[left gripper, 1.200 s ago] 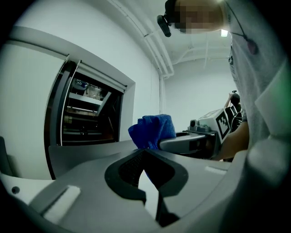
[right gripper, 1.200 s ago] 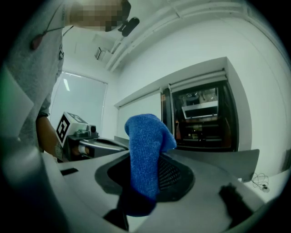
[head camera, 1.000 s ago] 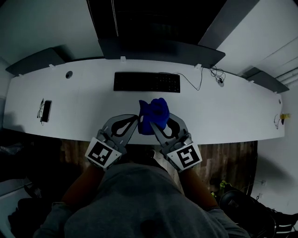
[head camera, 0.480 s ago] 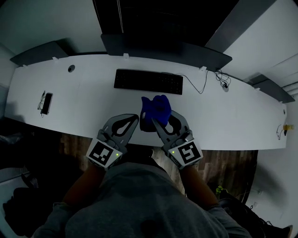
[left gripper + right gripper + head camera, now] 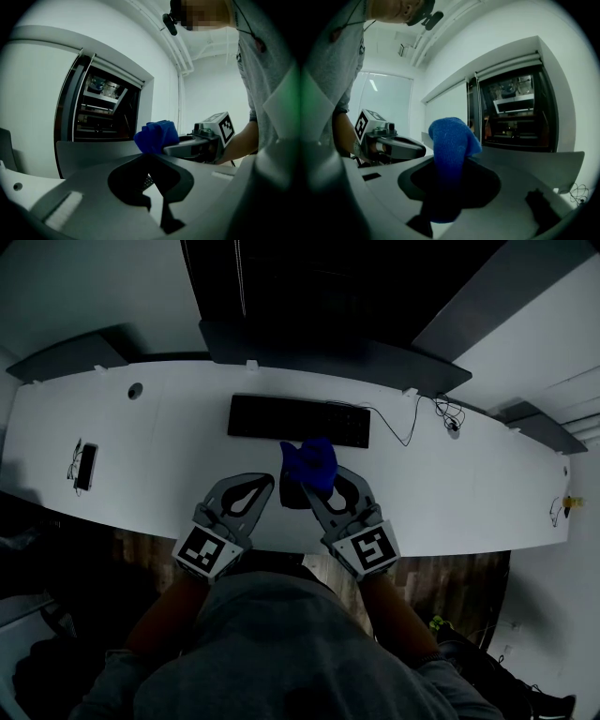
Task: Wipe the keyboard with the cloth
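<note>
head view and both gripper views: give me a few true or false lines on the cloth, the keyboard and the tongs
1. The right tongs are shut on the blue terry cloth. True.
2. The left tongs grip one corner of the cloth too. False: they are shut with nothing between them, and the cloth sits beside them in the right tongs.
3. The black rectangular keyboard lies on the white desk, beyond both tongs. True.
4. The small dark flat device lies right of the keyboard. False: it lies far to the left, near the desk's left end.
</note>
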Demonstrator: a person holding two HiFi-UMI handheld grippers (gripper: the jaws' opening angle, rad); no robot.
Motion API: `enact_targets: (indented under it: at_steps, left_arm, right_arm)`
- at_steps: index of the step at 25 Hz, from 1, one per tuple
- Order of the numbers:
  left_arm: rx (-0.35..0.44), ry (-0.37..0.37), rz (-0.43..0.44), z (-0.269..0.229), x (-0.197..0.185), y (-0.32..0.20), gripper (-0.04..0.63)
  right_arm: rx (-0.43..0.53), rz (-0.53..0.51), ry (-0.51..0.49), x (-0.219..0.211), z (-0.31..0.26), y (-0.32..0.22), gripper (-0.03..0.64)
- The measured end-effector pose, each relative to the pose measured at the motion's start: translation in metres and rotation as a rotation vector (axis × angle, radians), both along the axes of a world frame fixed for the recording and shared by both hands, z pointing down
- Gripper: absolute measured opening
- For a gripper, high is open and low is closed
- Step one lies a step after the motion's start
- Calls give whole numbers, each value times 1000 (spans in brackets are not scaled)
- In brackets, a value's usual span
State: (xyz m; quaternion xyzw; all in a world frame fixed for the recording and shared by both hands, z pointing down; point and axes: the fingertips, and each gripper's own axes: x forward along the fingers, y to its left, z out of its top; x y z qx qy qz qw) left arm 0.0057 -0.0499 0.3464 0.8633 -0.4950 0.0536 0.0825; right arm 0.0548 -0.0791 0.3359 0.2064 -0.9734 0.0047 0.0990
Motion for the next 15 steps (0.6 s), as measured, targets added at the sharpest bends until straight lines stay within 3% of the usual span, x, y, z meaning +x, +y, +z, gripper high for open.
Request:
enact_targets:
  at_steps: [6,11,15]
  left_arm:
    - [5,2,22,18,-34,-31,8]
    - [-70,43,-8,29,-59,-60,8]
    - [-32,34,-7,46,-86,-81,8]
  right_arm:
    - [25,-14,71,-38,15,-35,140]
    - [61,-49,142,-70,32,-63,141]
    - [80,-88,220,-99,53,-83,140]
